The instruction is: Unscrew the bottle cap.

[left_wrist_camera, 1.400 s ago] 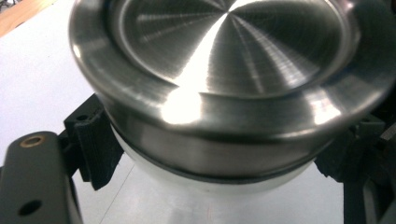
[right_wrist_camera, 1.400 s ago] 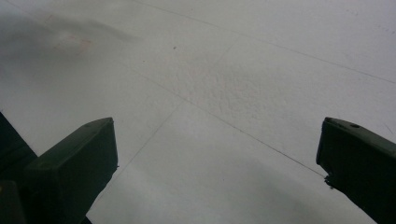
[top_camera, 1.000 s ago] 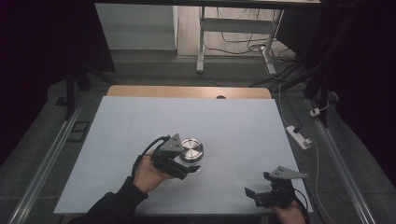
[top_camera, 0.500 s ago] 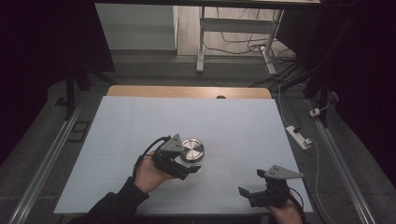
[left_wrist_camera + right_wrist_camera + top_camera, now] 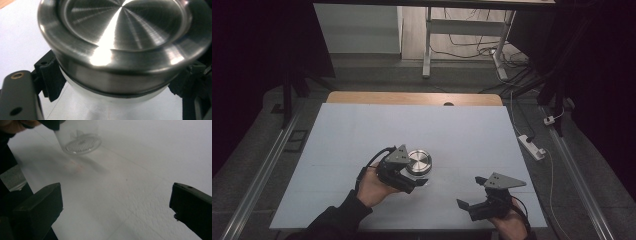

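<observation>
A glass jar with a brushed steel lid (image 5: 419,161) stands near the middle of the white table sheet (image 5: 362,130). My left gripper (image 5: 416,177) is shut on the jar from its near left side. In the left gripper view the lid (image 5: 125,30) looms close, and the black fingers (image 5: 50,75) press the glass body (image 5: 112,105) just under it. My right gripper (image 5: 471,192) hovers open near the front right of the table, pointing left towards the jar. Between its jaws (image 5: 117,207) lies only bare sheet, with the jar's glass base (image 5: 80,141) farther off.
A wooden table edge (image 5: 412,98) borders the sheet at the far side. On the floor to the right lies a white power strip (image 5: 532,146) with cables. A desk frame (image 5: 427,45) stands beyond the table.
My right gripper has moved left and slightly up, closer to the jar. The left gripper and the jar have stayed put.
</observation>
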A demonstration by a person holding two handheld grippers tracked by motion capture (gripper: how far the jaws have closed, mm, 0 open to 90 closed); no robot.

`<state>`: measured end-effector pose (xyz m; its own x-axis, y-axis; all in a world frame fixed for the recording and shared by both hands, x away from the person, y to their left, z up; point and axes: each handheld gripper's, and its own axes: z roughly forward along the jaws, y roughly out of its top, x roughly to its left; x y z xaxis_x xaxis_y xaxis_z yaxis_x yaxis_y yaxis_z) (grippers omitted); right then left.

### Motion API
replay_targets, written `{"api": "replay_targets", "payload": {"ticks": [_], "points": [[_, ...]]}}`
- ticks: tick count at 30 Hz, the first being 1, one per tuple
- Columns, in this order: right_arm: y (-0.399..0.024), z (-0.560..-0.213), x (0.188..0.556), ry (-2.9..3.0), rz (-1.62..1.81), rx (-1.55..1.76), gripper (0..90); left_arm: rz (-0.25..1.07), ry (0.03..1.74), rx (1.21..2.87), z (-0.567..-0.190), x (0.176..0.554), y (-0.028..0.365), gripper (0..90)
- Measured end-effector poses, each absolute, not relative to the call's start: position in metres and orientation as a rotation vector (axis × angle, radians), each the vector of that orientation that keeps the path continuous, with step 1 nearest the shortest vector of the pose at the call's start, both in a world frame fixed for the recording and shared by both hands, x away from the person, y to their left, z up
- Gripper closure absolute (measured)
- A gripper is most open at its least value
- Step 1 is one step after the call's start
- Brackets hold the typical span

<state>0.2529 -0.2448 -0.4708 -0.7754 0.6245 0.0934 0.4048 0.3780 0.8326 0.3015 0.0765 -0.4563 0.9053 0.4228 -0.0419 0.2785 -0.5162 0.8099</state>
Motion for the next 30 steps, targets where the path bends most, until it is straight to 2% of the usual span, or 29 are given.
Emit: {"api": "replay_targets", "payload": {"ticks": [30], "points": [[-0.179,-0.426,0.282,2.460,1.400,0.775,0.0,0.210,0.488,2.149,-0.457,0.299,0.074,15.7]]}}
